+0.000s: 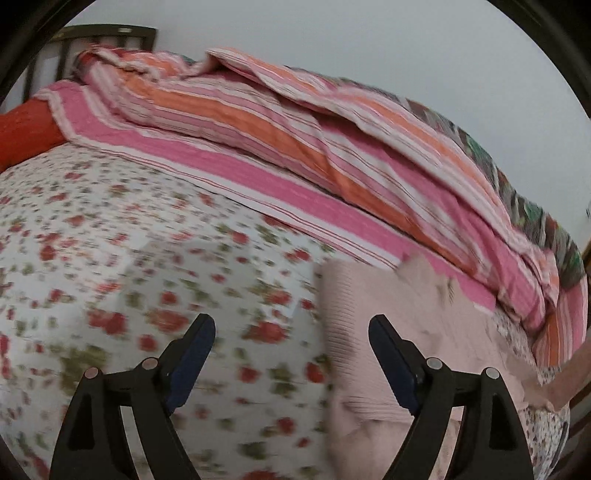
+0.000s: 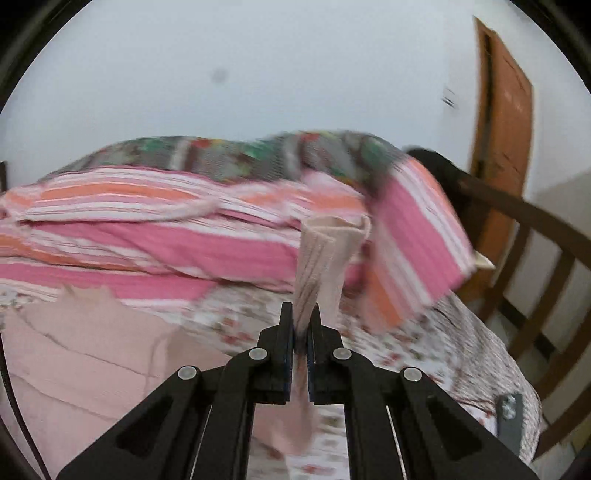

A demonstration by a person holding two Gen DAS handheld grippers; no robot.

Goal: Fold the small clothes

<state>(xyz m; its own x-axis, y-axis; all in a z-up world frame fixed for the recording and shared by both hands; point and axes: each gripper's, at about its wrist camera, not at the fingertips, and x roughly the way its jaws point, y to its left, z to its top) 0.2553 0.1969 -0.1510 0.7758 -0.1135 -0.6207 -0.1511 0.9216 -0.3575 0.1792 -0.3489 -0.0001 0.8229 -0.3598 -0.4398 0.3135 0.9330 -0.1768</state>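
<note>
Cushion (image 1: 26, 129): a red one sits at the far left edge of your left view, half under the quilt.
Headboard (image 1: 107, 35): dark slats show behind the bedding, top left of the same view.
Sheet (image 1: 129, 229): the white bed sheet with red flowers fills the left half of your left view, blurred.
Left tool (image 1: 291, 328): your left tool is released, its jaws spread wide with nothing between them; the left finger is over the sheet, the right finger over the garment.
Quilt (image 1: 332, 155): the pink and orange striped quilt lies bunched along the far side of the bed, across both views.
Garment (image 1: 388, 317): the pale pink ribbed piece lies on the sheet just right of centre in your left view, its far edge reaching the quilt; in your right view it spreads over the lower left.
Right tool (image 2: 303, 317): your right tool is clenched on a strip of the garment, which stands up beyond the tips and hangs down between the fingers.
Footboard (image 2: 535, 280): brown curved wooden rails close the bed on the right.
Door (image 2: 506, 122): an orange-brown door stands in the white wall, far right.
</note>
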